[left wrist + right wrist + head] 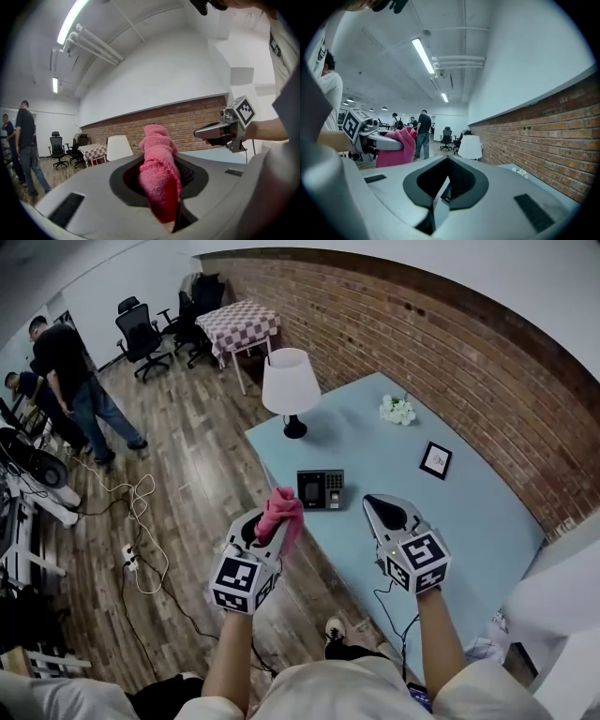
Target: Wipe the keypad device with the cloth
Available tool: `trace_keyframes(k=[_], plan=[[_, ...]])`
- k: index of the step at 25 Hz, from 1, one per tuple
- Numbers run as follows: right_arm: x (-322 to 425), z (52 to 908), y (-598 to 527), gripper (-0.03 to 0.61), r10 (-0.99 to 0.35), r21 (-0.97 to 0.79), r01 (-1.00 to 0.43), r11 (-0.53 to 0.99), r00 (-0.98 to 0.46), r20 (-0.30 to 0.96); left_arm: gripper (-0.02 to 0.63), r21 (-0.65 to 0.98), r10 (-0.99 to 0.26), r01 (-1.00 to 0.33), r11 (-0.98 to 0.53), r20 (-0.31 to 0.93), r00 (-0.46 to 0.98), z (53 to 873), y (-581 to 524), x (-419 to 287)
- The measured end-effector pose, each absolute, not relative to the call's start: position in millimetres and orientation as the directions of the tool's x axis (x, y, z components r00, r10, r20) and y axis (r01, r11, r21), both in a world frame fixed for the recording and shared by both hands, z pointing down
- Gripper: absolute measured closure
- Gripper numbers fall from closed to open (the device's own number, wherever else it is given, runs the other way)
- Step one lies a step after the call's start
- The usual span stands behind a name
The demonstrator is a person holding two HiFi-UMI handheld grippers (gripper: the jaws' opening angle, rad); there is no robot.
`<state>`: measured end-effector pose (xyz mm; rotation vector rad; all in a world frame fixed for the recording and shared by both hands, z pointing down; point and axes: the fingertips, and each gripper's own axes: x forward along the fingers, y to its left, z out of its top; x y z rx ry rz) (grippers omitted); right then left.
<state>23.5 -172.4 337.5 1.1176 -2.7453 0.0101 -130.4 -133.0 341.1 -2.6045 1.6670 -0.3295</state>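
Since the wide light-blue rectangular table [487, 512] lies ahead of and below both hand-held tools, the step in hand looks like the approach, with no wiping begun. The left gripper [262, 526] has its jaws pinching a bunched pink knitted cloth [158, 173], a wad of which stands up past the fingertips. The right gripper [382, 507] is just beside it, with its jaws pressed together on nothing. The small dark rectangular keypad device [321, 488] lies flat near the table's edge, just ahead of the 2 tools and between them, slightly nearer the left one. To do this well, I would tip the left tool forward so that the loose wad meets the device first, not the hard jaw tips, and keep the pinch firm so the fabric does not slip out. The device looks light enough to slide, so the right tool could steady its far edge while short strokes cover the screen and the keys. No brand or writing is legible: any print on the device is too small, and the marker cube [236, 579] on each tool bears only black-and-white square patterns.
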Motion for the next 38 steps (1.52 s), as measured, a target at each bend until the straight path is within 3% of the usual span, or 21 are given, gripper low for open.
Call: trace_keyframes(k=[15,38], plan=[[27.8,382.7,-241.2,0.555,-0.649,-0.016,-0.669,0.743,-0.727,0.223,0.471,-0.187,-0.899,-0.897,-0.400,0.273,0.344,410.9,-272.1,-137.1],[-6.0,471.2,-288.7,0.555,-0.708,-0.112,-0.780,0.616,-0.610,0.354,0.471,-0.238,-0.733,-0.727,-0.644,0.465,0.497,575.2,-382.1,-149.6]])
